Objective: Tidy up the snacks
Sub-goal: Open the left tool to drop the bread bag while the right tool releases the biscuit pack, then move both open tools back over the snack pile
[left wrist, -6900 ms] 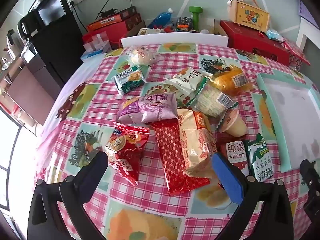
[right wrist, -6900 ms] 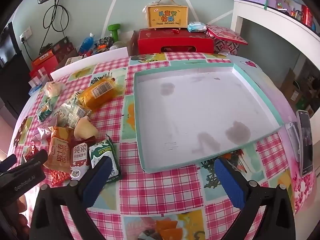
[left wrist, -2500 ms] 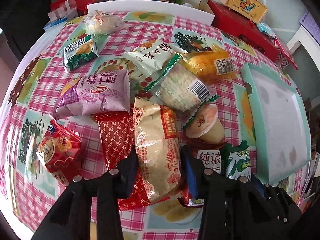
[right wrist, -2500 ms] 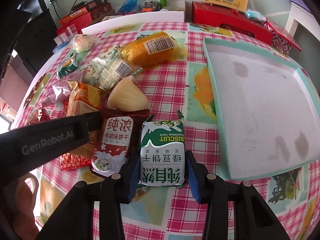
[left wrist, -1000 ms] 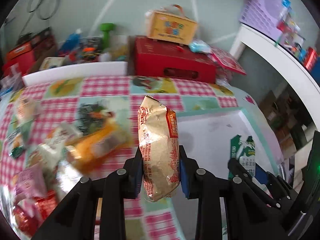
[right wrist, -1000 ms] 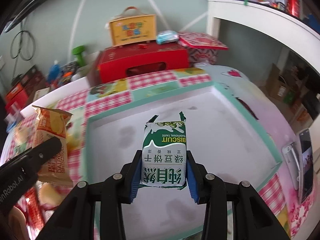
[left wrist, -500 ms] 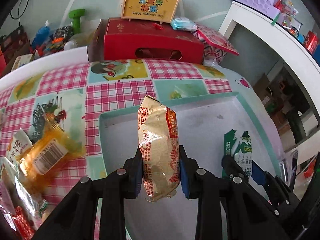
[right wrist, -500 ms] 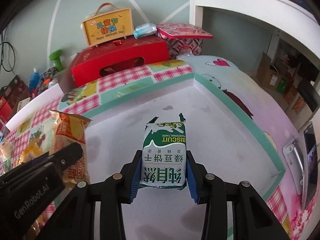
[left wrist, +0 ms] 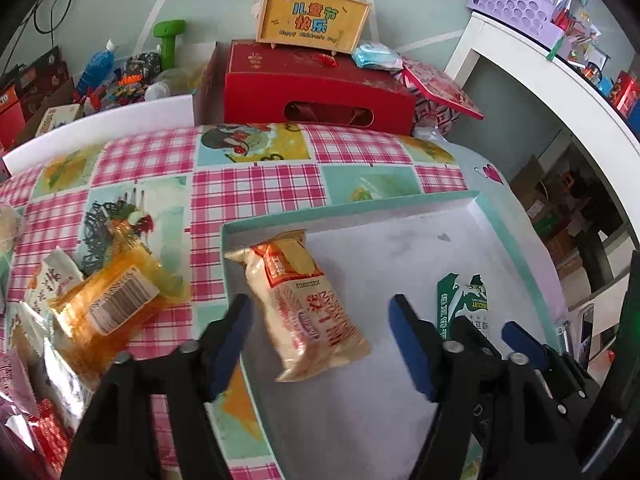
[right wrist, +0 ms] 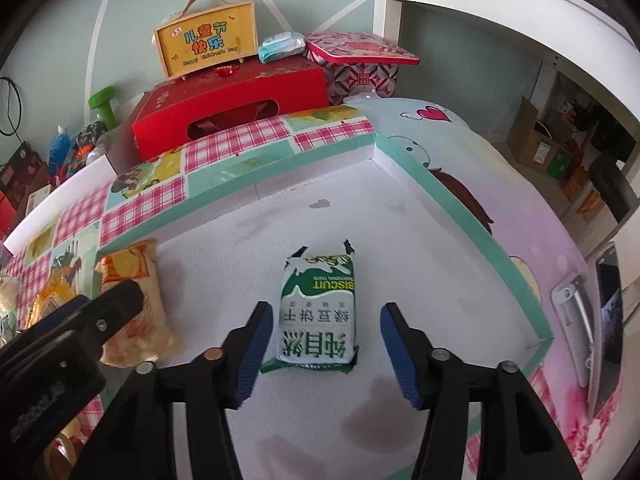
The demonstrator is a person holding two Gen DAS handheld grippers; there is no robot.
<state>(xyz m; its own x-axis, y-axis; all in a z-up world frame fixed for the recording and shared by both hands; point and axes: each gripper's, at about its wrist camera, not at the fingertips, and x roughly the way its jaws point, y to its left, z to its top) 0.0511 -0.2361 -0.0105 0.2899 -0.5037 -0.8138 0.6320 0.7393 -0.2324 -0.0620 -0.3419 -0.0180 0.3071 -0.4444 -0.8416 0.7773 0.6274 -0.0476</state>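
Two packets [left wrist: 304,304] [right wrist: 318,316] lie near the tray's [right wrist: 460,208] left wall, right half bare

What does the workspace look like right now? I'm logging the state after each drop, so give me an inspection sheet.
Surface: table under a pink checked cloth with fruit pictures.
Job's things: beige snack bag and green biscuit pack lie apart in the teal-rimmed tray; orange packet and other snacks wait on the cloth left of it.
Clutter: red box, yellow gift case, green dumbbell, blue bottle behind the table.
Grippers: left gripper and right gripper have just been opening; each stands open, pads clear of its pack.
Cables: black cable on the wall, upper left.
Surroundings: white shelf, phone at the table's right edge.
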